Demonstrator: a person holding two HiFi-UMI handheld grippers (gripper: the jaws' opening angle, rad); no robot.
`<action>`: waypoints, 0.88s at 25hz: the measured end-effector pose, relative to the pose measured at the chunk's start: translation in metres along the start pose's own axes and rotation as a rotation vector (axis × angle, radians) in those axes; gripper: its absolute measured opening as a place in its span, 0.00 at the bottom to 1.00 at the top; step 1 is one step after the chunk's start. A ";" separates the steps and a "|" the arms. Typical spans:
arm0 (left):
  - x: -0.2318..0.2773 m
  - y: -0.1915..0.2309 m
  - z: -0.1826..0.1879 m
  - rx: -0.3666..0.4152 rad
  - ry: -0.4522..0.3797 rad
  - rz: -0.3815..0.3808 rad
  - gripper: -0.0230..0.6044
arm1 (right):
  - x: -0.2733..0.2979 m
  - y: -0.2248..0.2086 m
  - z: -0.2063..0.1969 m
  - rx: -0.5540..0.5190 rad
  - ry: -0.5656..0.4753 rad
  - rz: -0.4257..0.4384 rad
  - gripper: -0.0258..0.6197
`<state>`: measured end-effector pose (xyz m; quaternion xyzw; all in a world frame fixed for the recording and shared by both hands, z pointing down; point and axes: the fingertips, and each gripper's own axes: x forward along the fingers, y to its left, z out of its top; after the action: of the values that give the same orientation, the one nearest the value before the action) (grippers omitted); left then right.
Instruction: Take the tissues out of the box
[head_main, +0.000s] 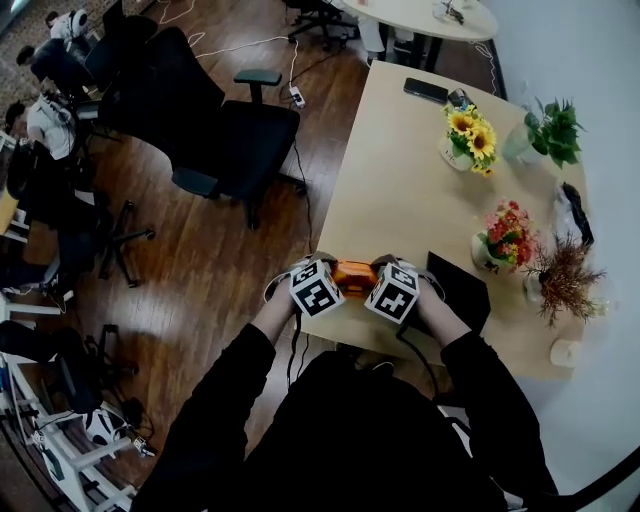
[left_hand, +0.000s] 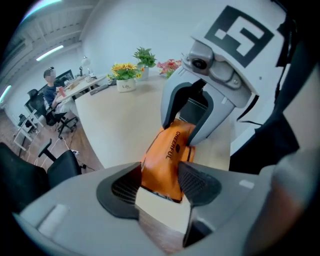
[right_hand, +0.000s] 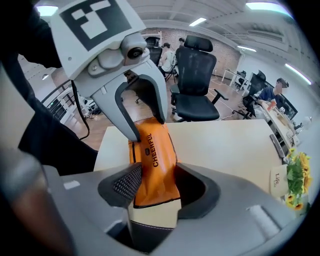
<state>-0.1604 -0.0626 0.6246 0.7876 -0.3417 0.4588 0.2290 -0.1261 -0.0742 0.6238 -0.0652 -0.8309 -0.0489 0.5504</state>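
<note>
An orange soft tissue pack (head_main: 354, 273) printed CHEERFUL sits over the near edge of the pale wooden table (head_main: 400, 170). My left gripper (head_main: 338, 272) grips its left end and my right gripper (head_main: 372, 272) its right end, the two facing each other. In the left gripper view the pack (left_hand: 167, 155) runs between my left gripper's (left_hand: 160, 186) pads, both touching it, with the right gripper (left_hand: 192, 117) clamped on the far end. The right gripper view shows the pack (right_hand: 152, 157) pinched in the right gripper (right_hand: 156, 187), with the left gripper (right_hand: 142, 117) on the far end. I see no box.
A black flat pad (head_main: 458, 290) lies just right of my hands. Flower pots (head_main: 470, 140) (head_main: 505, 240), a green plant (head_main: 545, 135) and a dried plant (head_main: 560, 280) line the table's right side. A phone (head_main: 425, 90) lies at the far end. Black office chairs (head_main: 220, 140) stand left.
</note>
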 end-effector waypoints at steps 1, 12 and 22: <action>-0.002 0.002 -0.004 -0.029 -0.016 0.037 0.40 | -0.002 -0.001 0.001 0.003 -0.022 -0.015 0.38; -0.083 -0.029 -0.001 -0.326 -0.303 0.261 0.43 | -0.103 -0.012 -0.003 0.254 -0.406 -0.293 0.13; -0.137 -0.109 0.097 -0.176 -0.590 0.281 0.23 | -0.213 0.007 -0.050 0.544 -0.700 -0.428 0.04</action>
<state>-0.0707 -0.0111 0.4531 0.8087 -0.5369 0.2069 0.1220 0.0025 -0.0868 0.4476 0.2408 -0.9434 0.0826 0.2128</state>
